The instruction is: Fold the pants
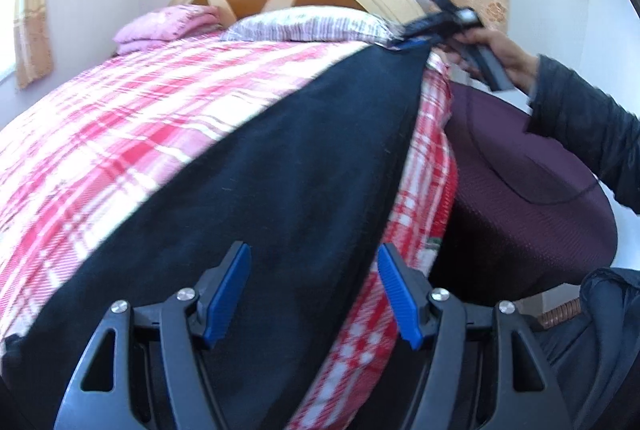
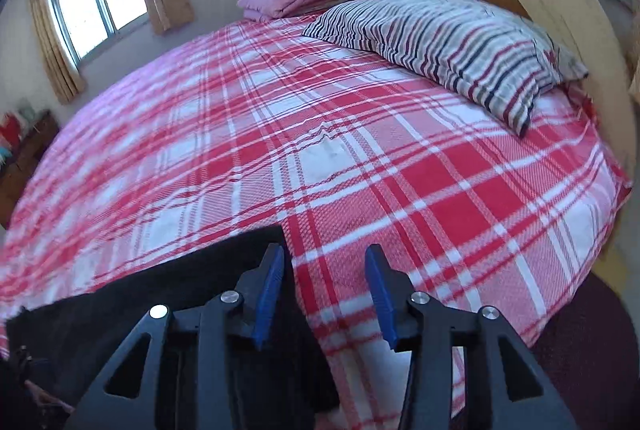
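Now, my left tool (image 1: pixel 314 294) hangs with its blue pads apart and nothing clamped; the black pants (image 1: pixel 256 197) lie flat on the plaid bed (image 1: pixel 120 133) under and ahead of it, stretching up and to the right toward my right hand (image 1: pixel 504 57). Off its left pad the plaid sheet runs back to a pink blanket (image 1: pixel 160 27) and a striped pillow (image 1: pixel 304 23); off its right pad a purple chair (image 1: pixel 532 181) stands beside the bed. My right tool (image 2: pixel 324 290) also stands open, gripping nothing: one corner of the pants (image 2: pixel 180 290) lies under its left pad, bare sheet between the pads and to the right, the pillow (image 2: pixel 452 45) far ahead to the right.
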Available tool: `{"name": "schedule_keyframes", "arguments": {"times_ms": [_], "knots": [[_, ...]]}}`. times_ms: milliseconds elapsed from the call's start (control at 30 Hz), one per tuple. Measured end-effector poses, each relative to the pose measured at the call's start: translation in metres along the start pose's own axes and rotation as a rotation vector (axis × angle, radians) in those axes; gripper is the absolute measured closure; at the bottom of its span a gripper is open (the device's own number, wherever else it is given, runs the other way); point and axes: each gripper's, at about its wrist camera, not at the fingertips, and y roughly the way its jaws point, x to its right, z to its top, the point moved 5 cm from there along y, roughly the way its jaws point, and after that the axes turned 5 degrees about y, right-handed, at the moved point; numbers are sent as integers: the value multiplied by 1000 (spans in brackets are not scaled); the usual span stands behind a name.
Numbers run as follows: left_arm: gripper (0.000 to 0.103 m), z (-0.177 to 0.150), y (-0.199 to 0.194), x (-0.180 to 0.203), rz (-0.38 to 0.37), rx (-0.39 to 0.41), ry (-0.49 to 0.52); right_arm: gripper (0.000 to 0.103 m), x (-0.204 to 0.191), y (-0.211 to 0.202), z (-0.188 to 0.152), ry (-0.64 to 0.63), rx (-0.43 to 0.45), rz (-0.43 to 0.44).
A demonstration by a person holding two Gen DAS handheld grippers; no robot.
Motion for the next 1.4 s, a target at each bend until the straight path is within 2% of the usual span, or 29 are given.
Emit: {"name": "schedule_keyframes", "arguments": {"times_ms": [100, 167, 267, 500, 633, 733, 800, 967, 1067, 1167, 1200, 1300, 1400], "knots": [[35, -5, -5, -20, 45, 9, -69, 59, 8, -20, -11, 47, 20, 61], [35, -12, 1, -30, 47, -21, -116, 59, 11, -23, -24, 55, 3, 81], [35, -22, 12, -34, 58, -58, -136, 59, 13, -11, -44, -13, -22, -15], [34, -16, 0, -34, 101, -29, -137, 59, 15, -31, -40, 44, 61, 42], [34, -23, -18, -53, 171, 9, -173, 59, 17, -29, -49, 95, 29, 86], [33, -38, -8, -76, 204, -48, -261, 59, 26, -22, -54, 138, 40, 100], [33, -43, -5, -79, 201, -49, -285, 59, 27, -24, -53, 165, 52, 114], [33, -40, -12, -76, 223, -21, -277, 59, 19, -41, -55, 187, 98, 163], [33, -41, -15, -78, 230, -8, -290, 59, 21, -46, -59, 209, 120, 158], [33, -46, -9, -80, 226, -35, -298, 60, 25, -30, -63, 220, 81, 178], [33, -47, -7, -79, 237, -39, -287, 63, 25, -27, -63, 226, 86, 193], [33, -42, -4, -76, 263, -50, -260, 63, 26, -25, -60, 257, 98, 226], [33, -41, -3, -79, 271, -68, -284, 66, 23, -22, -61, 253, 105, 236]]}}
